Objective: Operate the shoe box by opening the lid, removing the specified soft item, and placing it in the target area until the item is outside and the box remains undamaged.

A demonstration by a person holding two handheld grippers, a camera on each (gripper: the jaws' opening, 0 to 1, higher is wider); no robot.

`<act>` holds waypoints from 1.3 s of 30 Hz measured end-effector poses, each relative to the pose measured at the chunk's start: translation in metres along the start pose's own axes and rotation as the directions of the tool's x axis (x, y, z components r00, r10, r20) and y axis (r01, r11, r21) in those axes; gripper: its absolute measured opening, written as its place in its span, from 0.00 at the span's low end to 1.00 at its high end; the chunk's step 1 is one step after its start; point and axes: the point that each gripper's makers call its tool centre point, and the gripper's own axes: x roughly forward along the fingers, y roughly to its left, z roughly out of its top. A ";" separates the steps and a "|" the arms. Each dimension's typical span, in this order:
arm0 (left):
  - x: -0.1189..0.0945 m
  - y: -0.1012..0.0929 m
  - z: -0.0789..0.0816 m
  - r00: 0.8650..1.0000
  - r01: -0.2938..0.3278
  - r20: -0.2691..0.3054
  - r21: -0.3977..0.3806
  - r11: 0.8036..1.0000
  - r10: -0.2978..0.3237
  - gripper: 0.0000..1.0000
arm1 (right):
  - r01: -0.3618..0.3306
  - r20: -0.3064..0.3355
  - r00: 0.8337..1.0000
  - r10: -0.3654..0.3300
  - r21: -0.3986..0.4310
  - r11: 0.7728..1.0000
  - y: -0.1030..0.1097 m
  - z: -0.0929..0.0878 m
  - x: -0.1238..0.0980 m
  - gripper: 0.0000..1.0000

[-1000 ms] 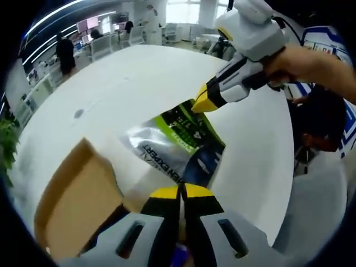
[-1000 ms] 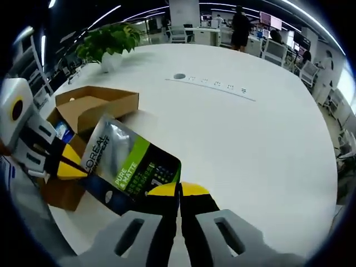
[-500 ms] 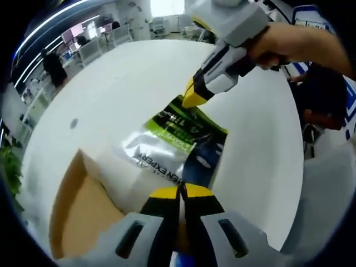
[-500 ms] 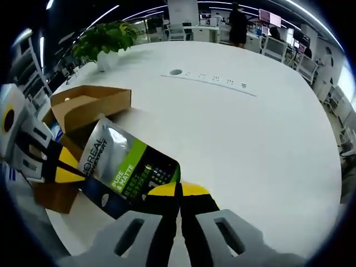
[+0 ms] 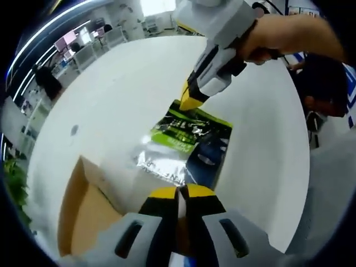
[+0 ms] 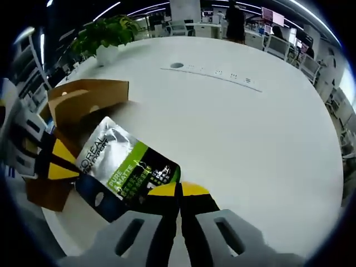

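Note:
A soft silver, green and dark blue pouch [image 5: 186,146] [image 6: 125,169] hangs over the white table, stretched between both grippers. My left gripper [image 5: 179,192] is shut on its near dark edge. My right gripper [image 5: 191,104], held by a hand, comes in from the top and pinches the far green edge. In the right gripper view my right gripper [image 6: 179,189] is shut on the pouch's green corner, and the left gripper [image 6: 58,167] holds the opposite end. The brown cardboard shoe box [image 5: 78,208] [image 6: 83,103] stands open just beside the pouch.
The round white table [image 6: 250,139] stretches wide beyond the pouch. It carries a row of sockets [image 6: 217,74] and a potted plant [image 6: 105,36] at the far edge. Office desks, chairs and standing people lie past the table.
The pouch, still held by both grippers, has tipped flatter and shifted a little away from the box. Both cameras have moved with the hands.

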 end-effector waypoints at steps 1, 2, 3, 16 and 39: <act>0.000 -0.001 0.000 1.000 0.003 0.004 0.003 1.000 -0.003 0.01 | 0.002 -0.005 1.000 -0.002 -0.005 1.000 -0.001 -0.001 0.000 0.00; 0.000 -0.001 0.000 1.000 0.003 0.008 -0.001 1.000 -0.003 0.01 | 0.005 -0.008 1.000 -0.006 -0.012 1.000 -0.001 -0.002 0.000 0.00; 0.000 -0.001 0.000 1.000 0.004 0.010 -0.004 1.000 -0.004 0.01 | 0.008 -0.008 1.000 -0.008 -0.016 1.000 -0.002 -0.003 0.000 0.00; -0.020 0.002 0.007 0.996 0.020 0.093 -0.087 0.996 -0.011 0.06 | 0.027 -0.006 1.000 -0.027 0.009 1.000 -0.007 -0.003 0.000 0.00; -0.063 0.015 -0.005 0.980 0.007 0.195 -0.189 0.982 0.031 0.08 | 0.076 0.023 0.997 -0.075 -0.045 0.996 -0.014 0.004 -0.012 0.08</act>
